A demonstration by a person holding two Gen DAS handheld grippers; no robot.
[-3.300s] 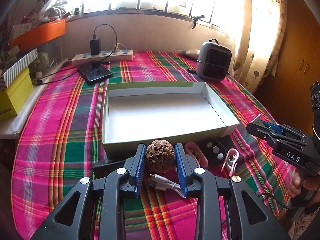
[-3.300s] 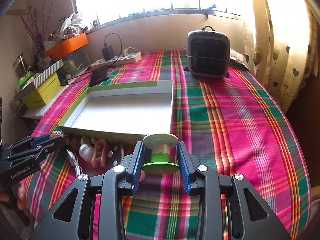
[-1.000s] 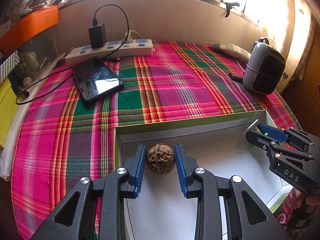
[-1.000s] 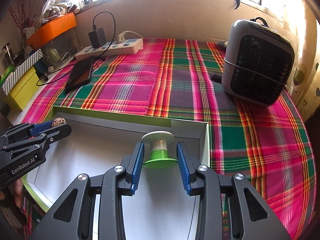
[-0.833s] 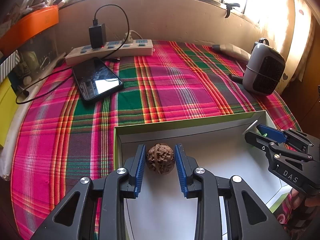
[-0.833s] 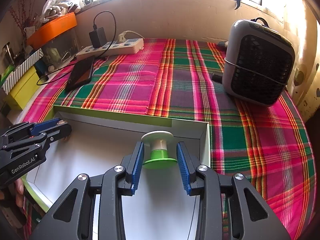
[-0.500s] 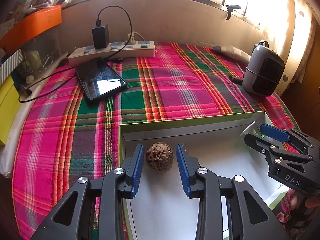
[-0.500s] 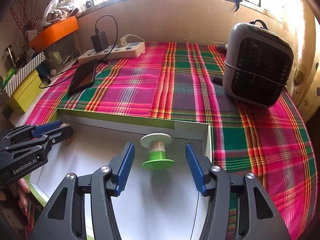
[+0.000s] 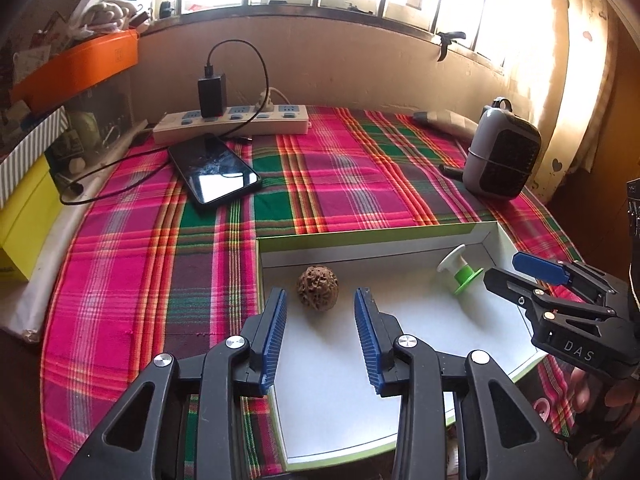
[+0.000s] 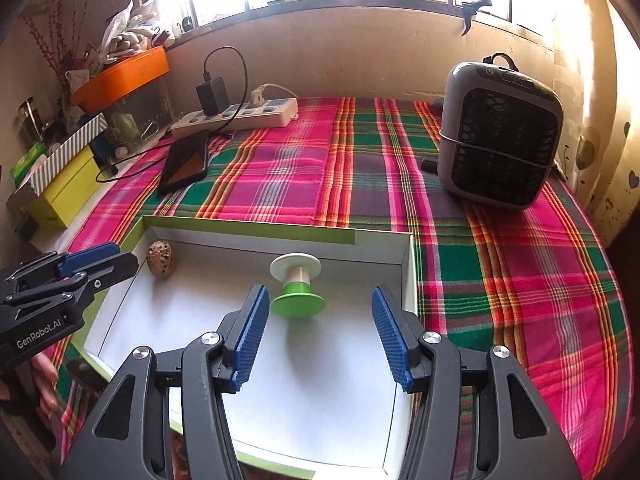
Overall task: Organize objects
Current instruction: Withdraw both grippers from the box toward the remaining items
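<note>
A shallow box with a white floor and green rim lies on the plaid tablecloth. A brown walnut rests on the box floor near its far left corner. A green and white spool stands near the far right corner. My left gripper is open and empty, just behind the walnut. My right gripper is open and empty, just behind the spool.
A black phone on a charging cable and a white power strip lie at the back left. A grey fan heater stands at the back right. A yellow box and an orange tray sit at the left.
Both grippers carried their objects into the box, opened and let go. The walnut and the spool now rest on the box floor, and both grippers have drawn back a little.
</note>
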